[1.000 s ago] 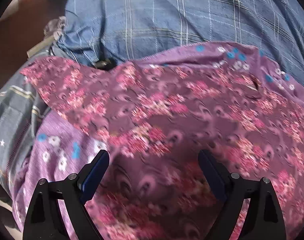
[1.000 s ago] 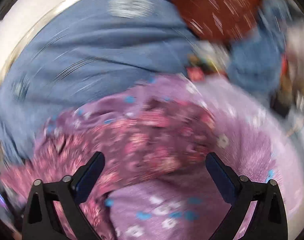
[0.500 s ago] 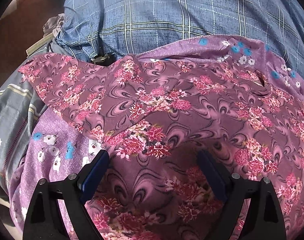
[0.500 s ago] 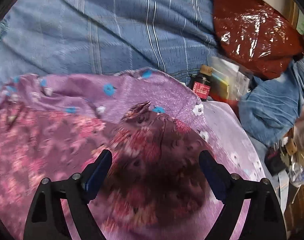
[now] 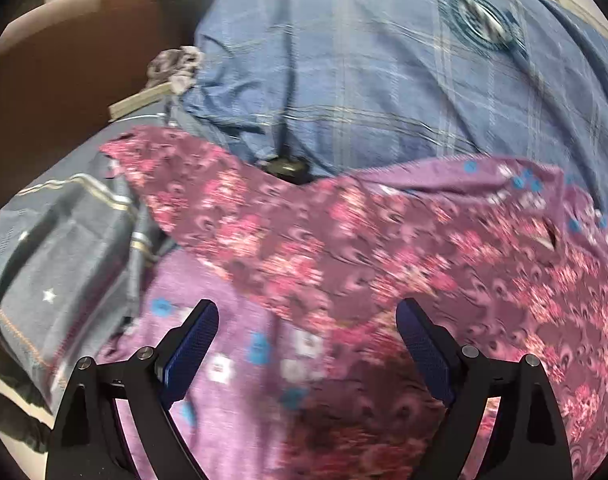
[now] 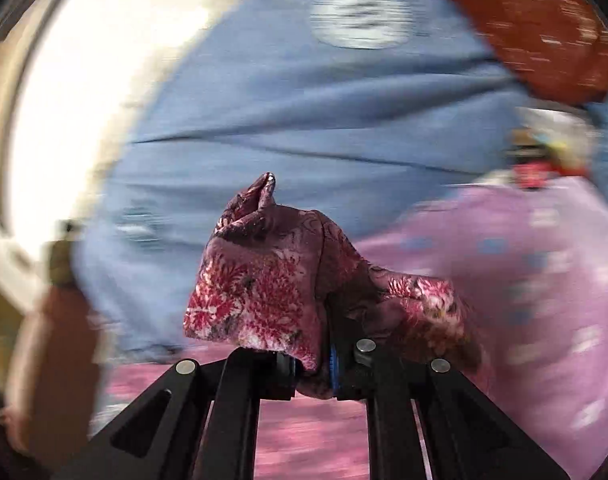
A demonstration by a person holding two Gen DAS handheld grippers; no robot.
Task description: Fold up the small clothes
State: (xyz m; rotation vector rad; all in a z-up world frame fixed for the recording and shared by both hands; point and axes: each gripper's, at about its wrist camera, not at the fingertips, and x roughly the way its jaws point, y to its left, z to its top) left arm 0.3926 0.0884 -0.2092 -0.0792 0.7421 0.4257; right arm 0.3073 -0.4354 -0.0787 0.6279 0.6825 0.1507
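**Meanwhile, a corner was caught: floral garment gripped for the fold**

Meanwhile, the right gripper (image 6: 314, 368) was closing its jaws on a bunched corner of the maroon floral garment (image 6: 264, 280), cloth pinched between the pads and standing up in a peak. The rest of that garment (image 5: 384, 248) lay spread over a lilac flowered cloth (image 5: 232, 344) on the blue checked bedsheet (image 5: 384, 80). The left gripper (image 5: 306, 340) hung above the cloth with its jaws wide apart, holding nothing. To fold well, the pinched corner would likely need carrying straight across to the opposite edge, kept taut, while the free gripper pinned or took the matching corner to stop the fabric dragging.
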